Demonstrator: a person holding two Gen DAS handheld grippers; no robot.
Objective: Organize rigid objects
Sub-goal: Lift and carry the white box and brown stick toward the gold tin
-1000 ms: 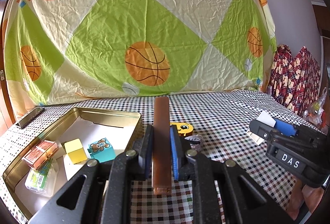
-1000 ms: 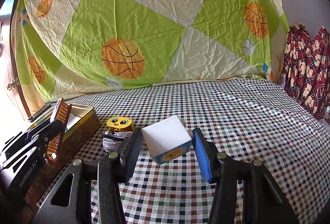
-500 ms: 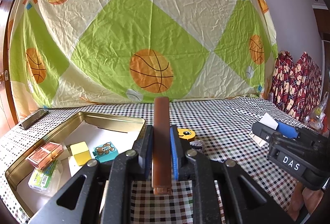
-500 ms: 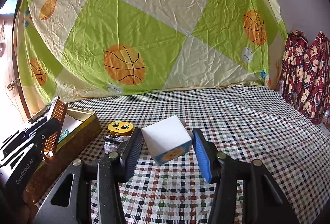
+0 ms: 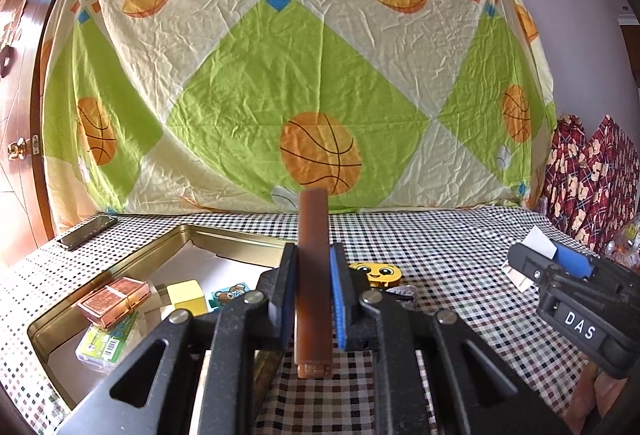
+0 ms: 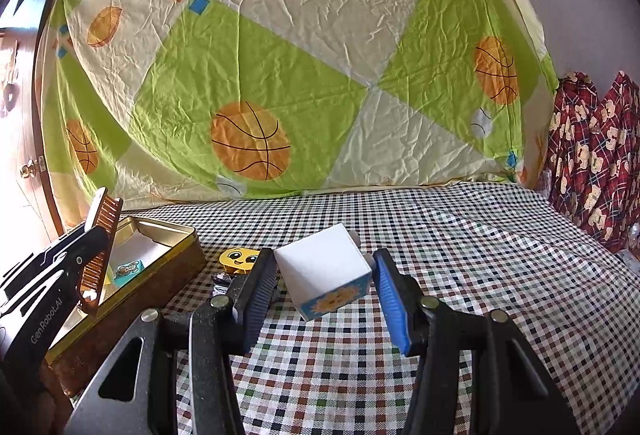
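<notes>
Broadly, the open gold metal tin (image 5: 224,237) lies on the checked tablecloth (image 5: 440,259) to the left of both tools, and the left gripper (image 5: 313,291) is nearer, level with its right wall. That gripper is clenched on a slim brown ribbed bar (image 5: 313,267), long axis running forward along the fingers, so it must shift leftward over the rim. Further right, the right gripper (image 6: 322,289) grasps a white cube with a sun picture (image 6: 322,273) above the cloth

Checked tablecloth (image 5: 460,247) — on it a gold tin (image 5: 224,235); a yellow smiley block (image 5: 376,271); a dark flat case (image 5: 86,232).
</notes>
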